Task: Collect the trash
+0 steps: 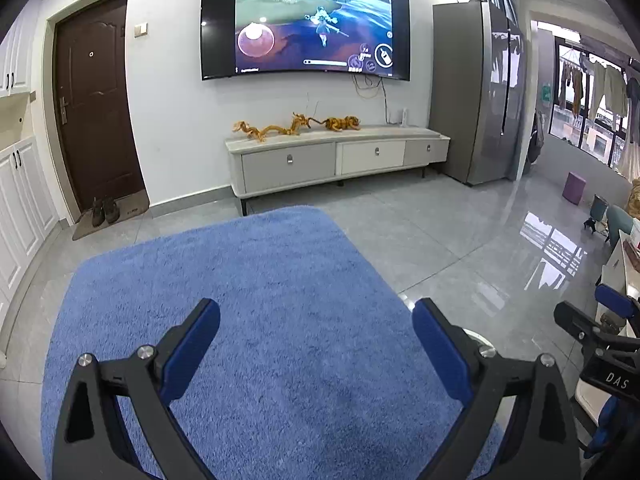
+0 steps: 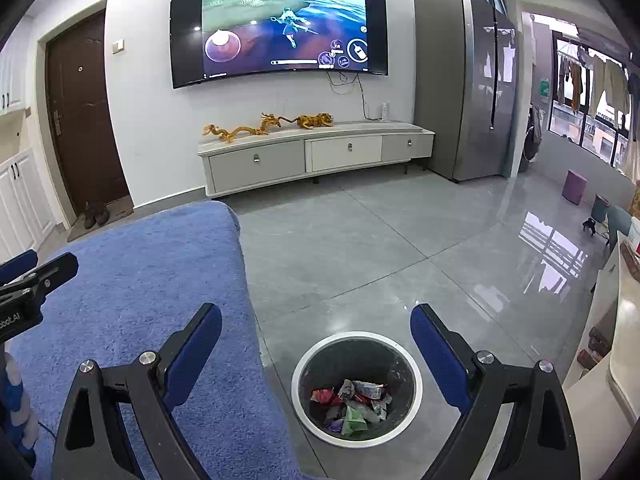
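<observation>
Left gripper (image 1: 316, 322) and right gripper (image 2: 316, 326) both gape wide, empty

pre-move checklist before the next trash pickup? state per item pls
1. Left gripper empty, jaws wide: ok.
2. Right gripper empty, jaws wide: ok.
3. Trash bin upright on the floor beside the blue rug: ok.
4. Room left in bin above the wrappers: ok.
5. Next piece of trash located: not ok, none visible on the rug or floor tiles.
6. Area behind and below the grippers: cannot tell.
</observation>
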Motion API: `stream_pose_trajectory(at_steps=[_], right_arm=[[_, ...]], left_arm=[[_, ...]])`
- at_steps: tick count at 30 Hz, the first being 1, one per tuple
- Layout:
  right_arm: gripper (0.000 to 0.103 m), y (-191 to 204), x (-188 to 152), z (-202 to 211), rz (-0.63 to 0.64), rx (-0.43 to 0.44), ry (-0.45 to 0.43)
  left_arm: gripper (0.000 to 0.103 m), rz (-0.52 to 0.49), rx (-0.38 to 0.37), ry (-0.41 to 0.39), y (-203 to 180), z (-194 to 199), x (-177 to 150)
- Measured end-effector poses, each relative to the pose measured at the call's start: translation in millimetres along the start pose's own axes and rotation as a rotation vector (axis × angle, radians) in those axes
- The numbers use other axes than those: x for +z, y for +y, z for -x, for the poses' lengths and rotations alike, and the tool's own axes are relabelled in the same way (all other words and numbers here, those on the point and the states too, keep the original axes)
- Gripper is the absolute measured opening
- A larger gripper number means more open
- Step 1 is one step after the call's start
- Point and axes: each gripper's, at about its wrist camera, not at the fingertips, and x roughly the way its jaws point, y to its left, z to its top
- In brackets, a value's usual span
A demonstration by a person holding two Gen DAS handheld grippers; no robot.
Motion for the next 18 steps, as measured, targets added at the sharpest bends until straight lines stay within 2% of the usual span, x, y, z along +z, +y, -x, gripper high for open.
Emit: stream_pose_trajectory(at_steps=[18], right_arm=[[0.099,-7.6,1.9,6.2,-0.019,-0.027,-0.011]], left_arm=[[0.097,0.003,-0.023,0.04,-0.8,1.2,-4.5]])
